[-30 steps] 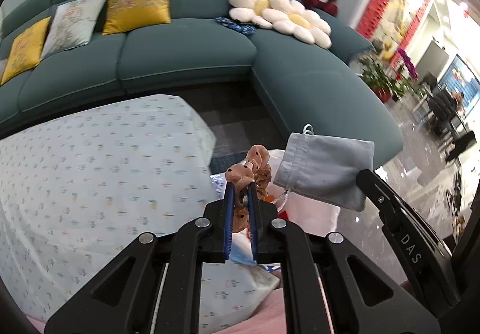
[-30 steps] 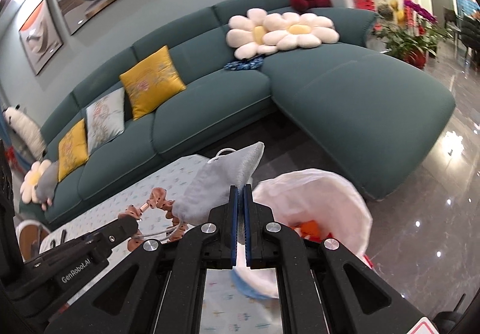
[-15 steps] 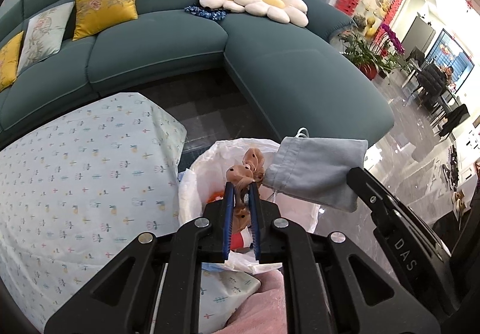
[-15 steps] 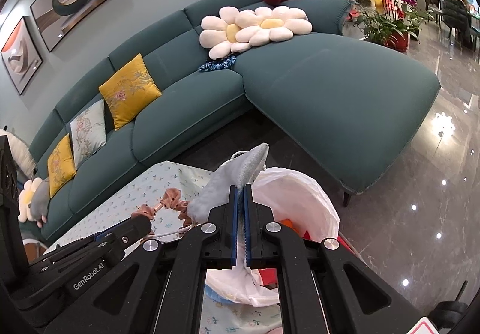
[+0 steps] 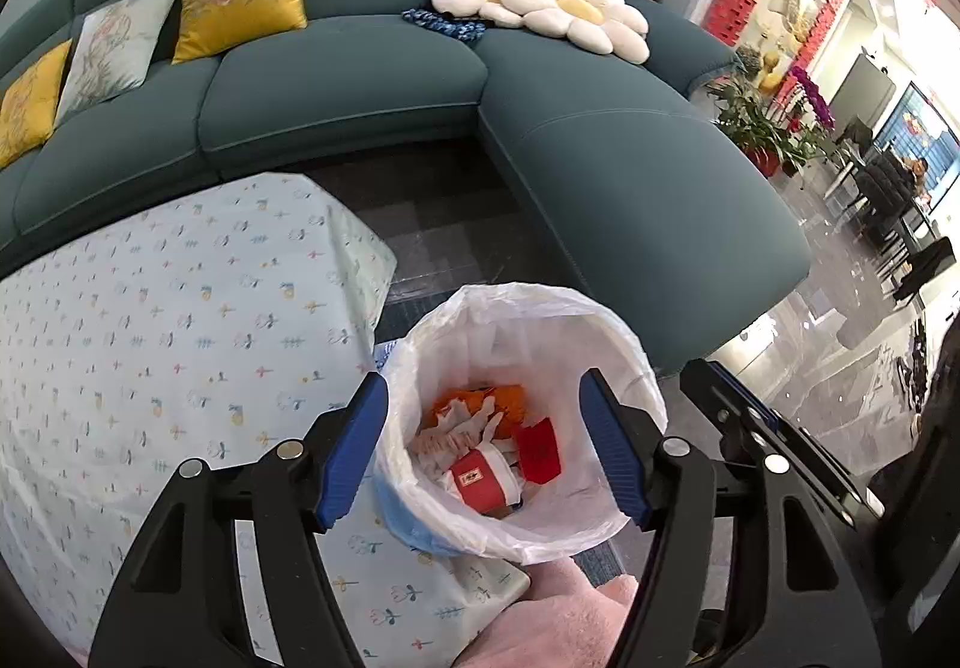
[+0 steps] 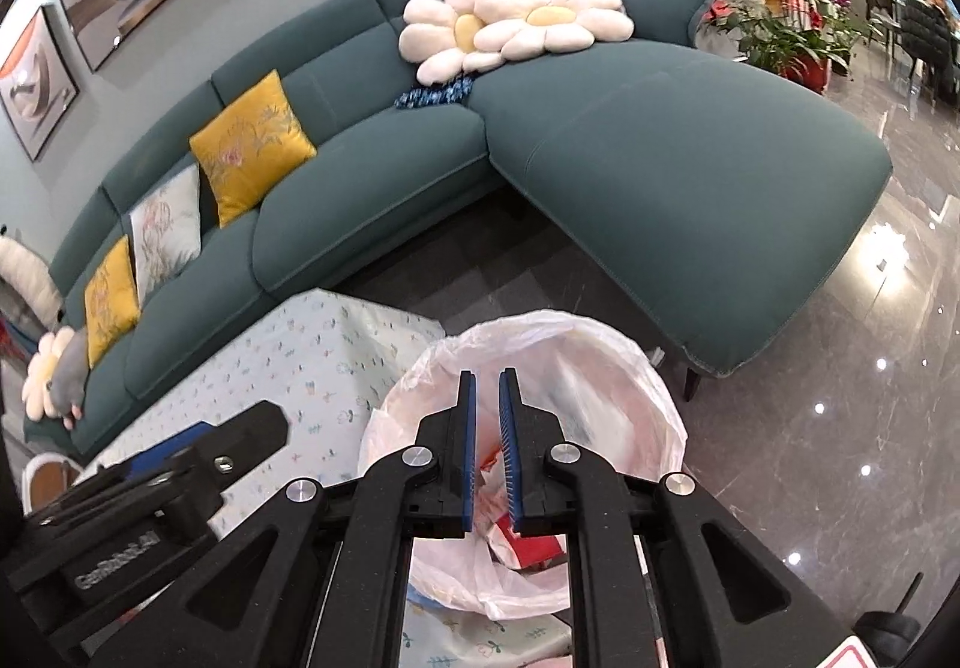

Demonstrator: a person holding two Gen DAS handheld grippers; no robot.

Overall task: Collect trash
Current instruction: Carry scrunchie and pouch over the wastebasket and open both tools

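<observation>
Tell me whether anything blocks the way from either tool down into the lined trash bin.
Nothing visible does. The left tool hangs wide open right above the trash bin, whose mouth is uncovered, with red and orange wrappers lying inside. The right tool, slightly open and empty, is over it too.

— Matte black plastic left gripper (image 5: 483, 449): blue ribbed pads (image 5: 351, 458) lining both fingers, round silver screws on the knuckles, triangular cut-outs in the arms toward the lower frame edge.

— Same on the matte black right gripper (image 6: 487, 449): blue ridged pads (image 6: 469, 458), silver screws. Faint pale lettering, blurred, at lower left. Fuzzy pink sleeve (image 5: 570, 617) at bottom centre of the left view.
</observation>
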